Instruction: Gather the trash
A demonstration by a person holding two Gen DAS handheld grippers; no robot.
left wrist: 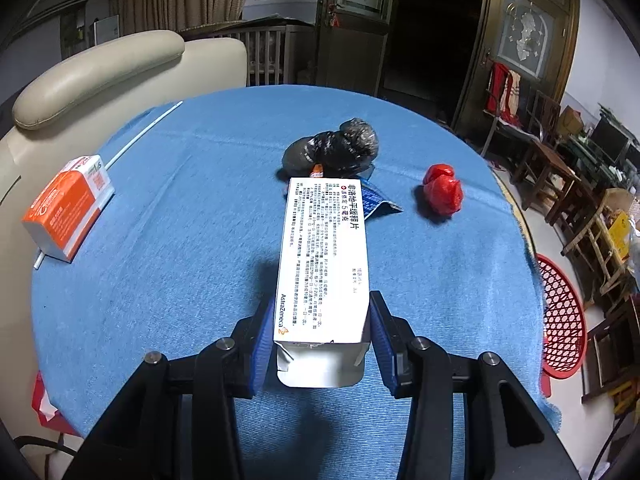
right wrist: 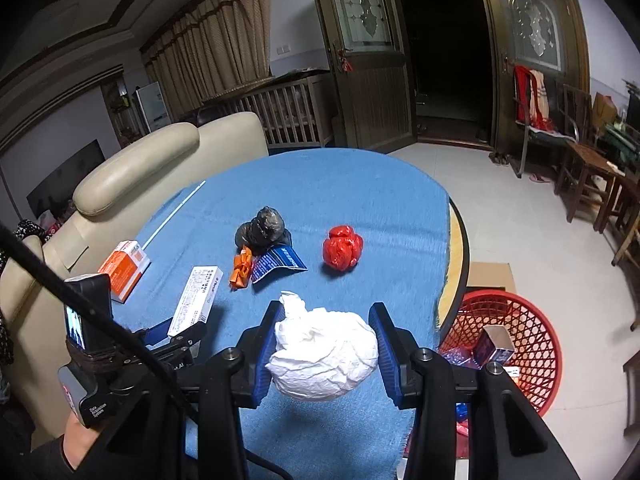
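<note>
Covering the round worktop point(right wrist: 340, 184), a blue cloth carries six loose scraps. One red basket point(right wrist: 532, 320) waits beyond its right edge for trash. The right claw point(right wrist: 326, 346) clenches one crumpled white paper point(right wrist: 324, 360); the left claw point(left wrist: 322, 344) clamps one white medicine box point(left wrist: 324, 260), both lifted for dropping.
</note>
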